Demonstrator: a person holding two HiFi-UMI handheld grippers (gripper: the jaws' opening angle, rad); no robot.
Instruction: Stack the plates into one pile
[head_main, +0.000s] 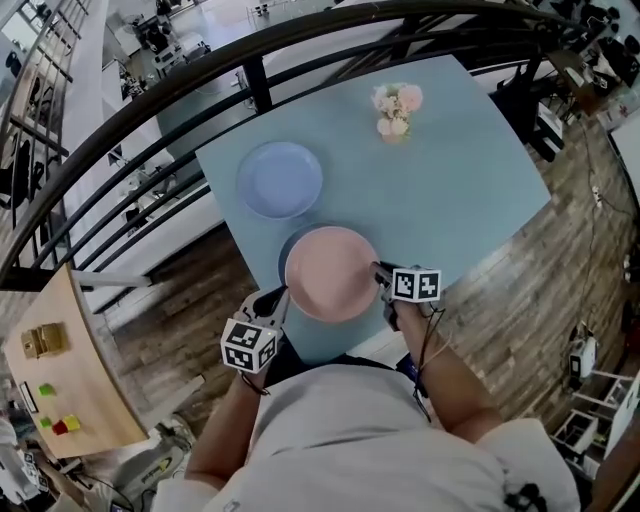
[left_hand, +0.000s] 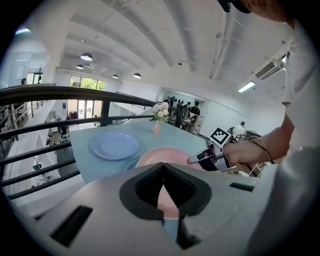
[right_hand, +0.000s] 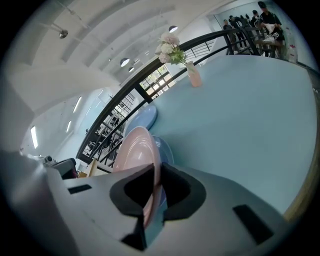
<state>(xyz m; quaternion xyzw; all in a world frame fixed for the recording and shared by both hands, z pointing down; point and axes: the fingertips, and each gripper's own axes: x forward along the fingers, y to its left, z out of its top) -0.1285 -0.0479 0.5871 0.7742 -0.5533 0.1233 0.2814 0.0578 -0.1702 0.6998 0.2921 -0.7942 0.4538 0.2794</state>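
Pink over blue: the pink plate was clamped at opposite rims by the left gripper and right gripper, both closed on it, apparently to keep it level above the blue plate near the tabletop edge for a square stack.

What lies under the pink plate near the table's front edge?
A blue plate lies under the pink plate. Only a strip of its rim shows past the pink edge. The rest is covered, and whether the two plates touch cannot be told.
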